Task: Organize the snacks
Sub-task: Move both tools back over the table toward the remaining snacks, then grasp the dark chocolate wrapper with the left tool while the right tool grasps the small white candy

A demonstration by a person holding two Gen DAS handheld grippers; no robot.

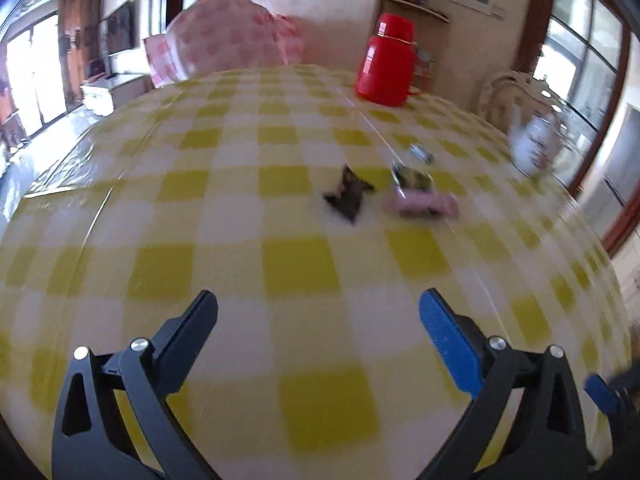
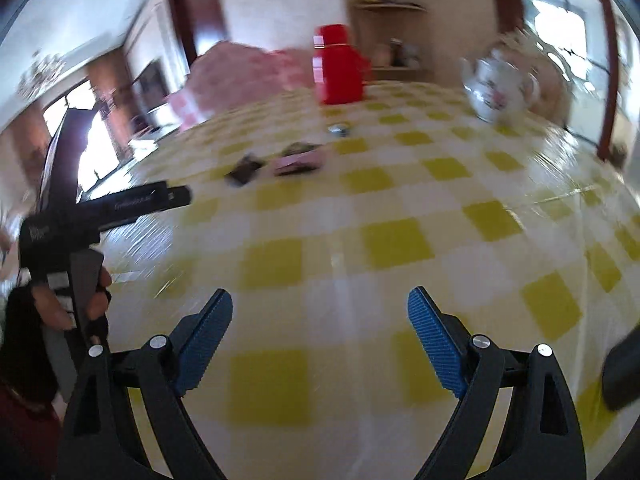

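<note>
Several small snacks lie mid-table on a yellow-and-white checked cloth (image 1: 248,224): a dark wrapper (image 1: 347,197), a pink packet (image 1: 426,205), a green-patterned packet (image 1: 414,176) behind it and a small silver piece (image 1: 421,153). My left gripper (image 1: 318,304) is open and empty, well short of them. In the right wrist view the same dark wrapper (image 2: 245,170), pink packet (image 2: 298,163) and silver piece (image 2: 339,129) lie far ahead. My right gripper (image 2: 320,304) is open and empty above the cloth (image 2: 400,240). The left gripper's handle (image 2: 120,208) shows at the left, held by a hand.
A red thermos jug (image 1: 386,62) stands at the table's far side, also in the right wrist view (image 2: 338,66). A white floral teapot (image 2: 500,88) stands far right, blurred in the left wrist view (image 1: 534,146). A pink checked cover (image 1: 228,36) sits behind the table.
</note>
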